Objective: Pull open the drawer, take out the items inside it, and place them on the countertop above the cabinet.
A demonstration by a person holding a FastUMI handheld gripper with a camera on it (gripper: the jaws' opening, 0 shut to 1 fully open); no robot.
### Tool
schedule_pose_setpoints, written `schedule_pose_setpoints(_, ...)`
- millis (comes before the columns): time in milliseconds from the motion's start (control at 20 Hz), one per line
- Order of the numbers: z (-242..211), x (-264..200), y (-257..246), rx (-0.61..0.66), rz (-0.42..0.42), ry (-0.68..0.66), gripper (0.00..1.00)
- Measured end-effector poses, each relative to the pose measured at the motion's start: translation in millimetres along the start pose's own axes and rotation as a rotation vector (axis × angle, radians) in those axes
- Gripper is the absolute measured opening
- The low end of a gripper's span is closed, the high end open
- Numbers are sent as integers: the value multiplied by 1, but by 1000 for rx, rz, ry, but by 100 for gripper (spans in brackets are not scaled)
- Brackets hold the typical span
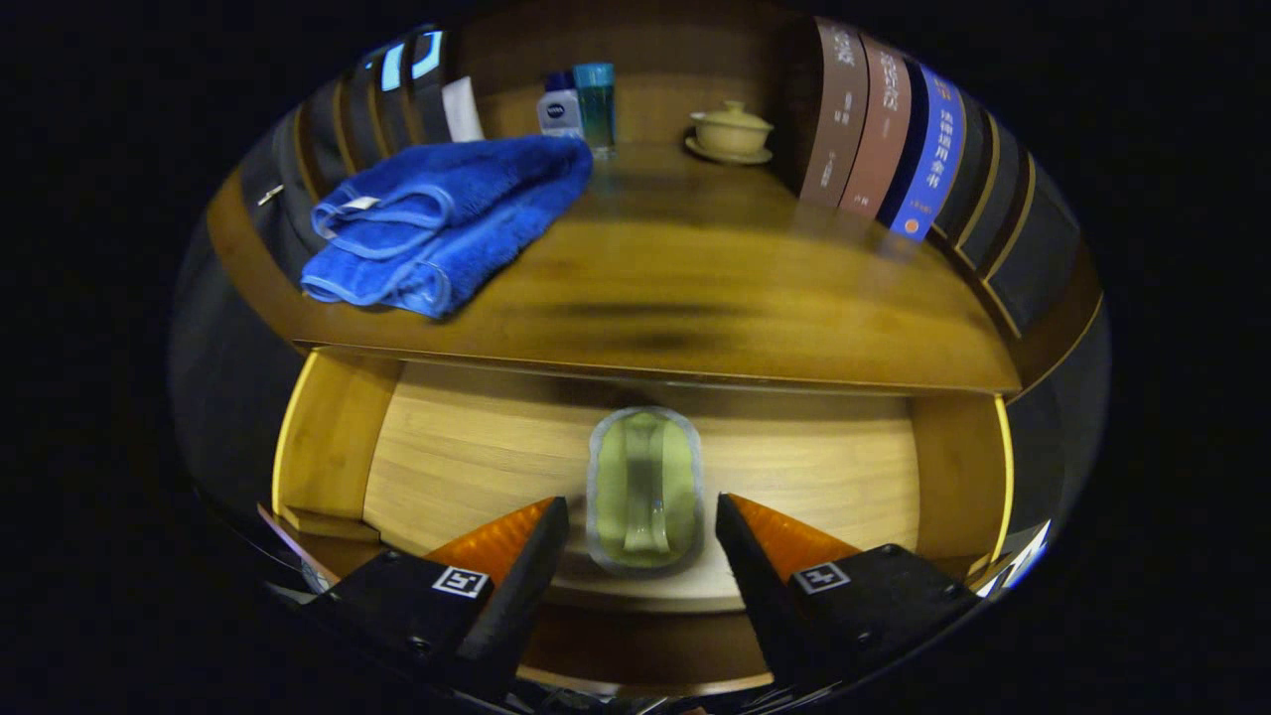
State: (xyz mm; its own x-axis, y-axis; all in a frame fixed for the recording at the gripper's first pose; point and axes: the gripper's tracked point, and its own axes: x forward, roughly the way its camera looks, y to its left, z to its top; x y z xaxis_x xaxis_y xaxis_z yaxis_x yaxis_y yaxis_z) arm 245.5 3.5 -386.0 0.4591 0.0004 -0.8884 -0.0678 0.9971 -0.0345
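Between the two fingers of the gripper (642, 521), in the gap just ahead of their tips, lies a pale green oval dish (643, 489) with a clear rim and a raised ridge along its middle; it rests on the light wooden floor of the pulled-out drawer (457, 447). The gripper is released: its fingers stand spread to either side of the dish, and whether either finger touches the rim cannot be told. Beyond the dish, the drawer floor runs back under the front edge of the surface (715, 288), a darker, glossy wooden top above the cabinet. Farther ahead and to the left of the fingers, a folded blue towel (447, 218) lies on that surface, one corner near its front edge. Behind the towel stand a small white bottle (560, 111) and a teal bottle (595, 104), side by side. Ahead and slightly right sits a cream lidded cup on a saucer (732, 131). To the right, several books (884, 129) stand upright with spines facing inward.
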Motion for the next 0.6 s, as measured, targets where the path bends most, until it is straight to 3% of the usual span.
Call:
schedule_pose_setpoints(200, -14, 18, -3, 4, -18, 73, 50)
schedule_pose_setpoints(350, 0, 10, -10, -9, -60, 22, 22)
schedule_pose_setpoints(600, -3, -5, -2, 64, 3, 36, 22)
